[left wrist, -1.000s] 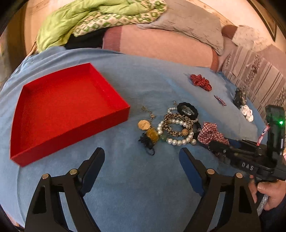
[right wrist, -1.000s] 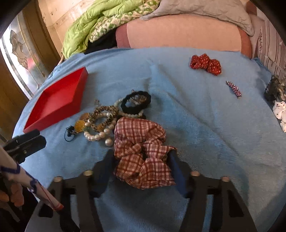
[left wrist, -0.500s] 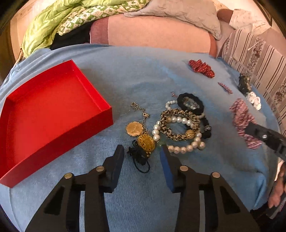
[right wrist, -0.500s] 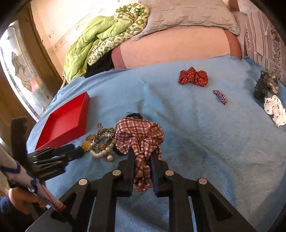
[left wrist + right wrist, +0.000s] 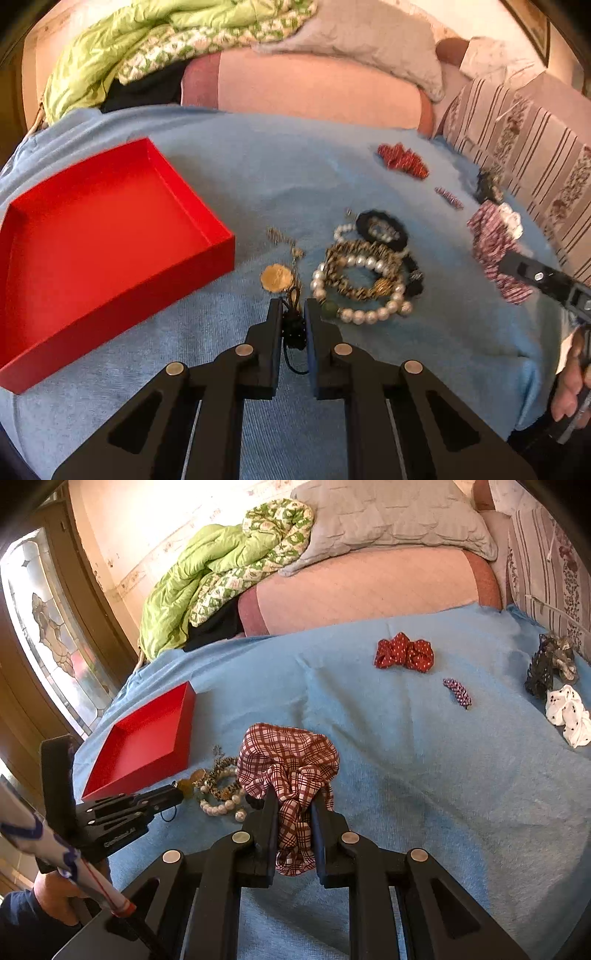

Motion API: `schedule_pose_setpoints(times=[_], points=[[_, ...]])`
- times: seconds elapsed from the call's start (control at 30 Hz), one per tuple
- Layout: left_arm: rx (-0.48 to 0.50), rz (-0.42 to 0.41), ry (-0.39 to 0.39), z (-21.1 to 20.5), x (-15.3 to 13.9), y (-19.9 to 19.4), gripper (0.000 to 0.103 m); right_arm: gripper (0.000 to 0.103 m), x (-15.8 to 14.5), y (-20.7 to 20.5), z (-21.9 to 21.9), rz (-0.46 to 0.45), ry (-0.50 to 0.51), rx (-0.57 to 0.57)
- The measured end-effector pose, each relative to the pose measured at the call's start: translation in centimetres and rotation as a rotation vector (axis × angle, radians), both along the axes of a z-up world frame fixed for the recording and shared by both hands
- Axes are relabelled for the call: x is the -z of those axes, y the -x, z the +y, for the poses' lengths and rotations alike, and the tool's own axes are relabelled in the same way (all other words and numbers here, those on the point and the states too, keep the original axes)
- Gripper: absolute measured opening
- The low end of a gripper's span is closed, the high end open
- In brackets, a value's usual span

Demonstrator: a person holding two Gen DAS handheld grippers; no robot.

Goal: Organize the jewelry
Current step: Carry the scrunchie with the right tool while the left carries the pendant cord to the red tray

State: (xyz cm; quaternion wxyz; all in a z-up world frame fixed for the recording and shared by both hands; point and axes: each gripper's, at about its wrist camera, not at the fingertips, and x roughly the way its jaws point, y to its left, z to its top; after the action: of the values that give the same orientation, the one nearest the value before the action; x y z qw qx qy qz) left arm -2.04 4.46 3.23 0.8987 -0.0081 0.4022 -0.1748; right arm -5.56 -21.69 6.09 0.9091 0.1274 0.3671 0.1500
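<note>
Now: left gripper [image 5: 293,325] fingers pinch the black-corded gold pendant [image 5: 293,330] lying between them; lift slowly so the cord frees. Right gripper [image 5: 294,825] clamps the plaid scrunchie [image 5: 288,760], bunched beyond the tips.

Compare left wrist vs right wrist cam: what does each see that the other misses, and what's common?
Left wrist only: the left gripper shut on a small black piece with a cord, seen between its pads.

Right wrist only: the stained-glass window, and the right gripper shut on the plaid scrunchie, seen close.

Both: red tray, pearl bracelet, red dotted scrunchie, blue bedspread, green quilt.
</note>
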Motion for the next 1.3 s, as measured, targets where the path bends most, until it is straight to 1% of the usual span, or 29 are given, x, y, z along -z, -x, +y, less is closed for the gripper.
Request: schedule_pose_setpoints(times=[0.13, 0.3, 0.47, 0.57, 0.9, 1.1, 1.3], points=[[-0.01, -0.044, 0.045, 0.9, -1.5, 0.5, 0.011, 0.017, -0.5, 0.2, 0.2, -0.021, -0.004, -0.007], [-0.029, -0.069, 0.09, 2.1, -2.7, 0.6, 0.011, 0.017, -0.7, 0.4, 0.6, -0.036, 0.001, -0.019], [-0.045, -0.111, 0.061, 2.4, -3.6, 0.8, 0.011, 0.017, -0.9, 0.4, 1.2, -0.058, 0.004, -0.046], [-0.044, -0.121, 0.054, 2.5, -3.9, 1.0, 0.011, 0.017, -1.0, 0.4, 1.9, -0.066, 0.01, -0.062], [-0.074, -0.126, 0.074, 3.9, -4.9, 0.9, 0.011, 0.017, -1.5, 0.2, 4.1, -0.073, 0.011, -0.109], [-0.123, -0.134, 0.083, 5.9, -6.0, 0.2, 0.011, 0.017, -2.6, -0.3, 6.2, -0.07, -0.025, -0.17], [-0.211, -0.131, 0.089, 9.5, -7.1, -2.1, 0.011, 0.017, -3.9, -2.2, 9.7, -0.053, -0.037, -0.235]])
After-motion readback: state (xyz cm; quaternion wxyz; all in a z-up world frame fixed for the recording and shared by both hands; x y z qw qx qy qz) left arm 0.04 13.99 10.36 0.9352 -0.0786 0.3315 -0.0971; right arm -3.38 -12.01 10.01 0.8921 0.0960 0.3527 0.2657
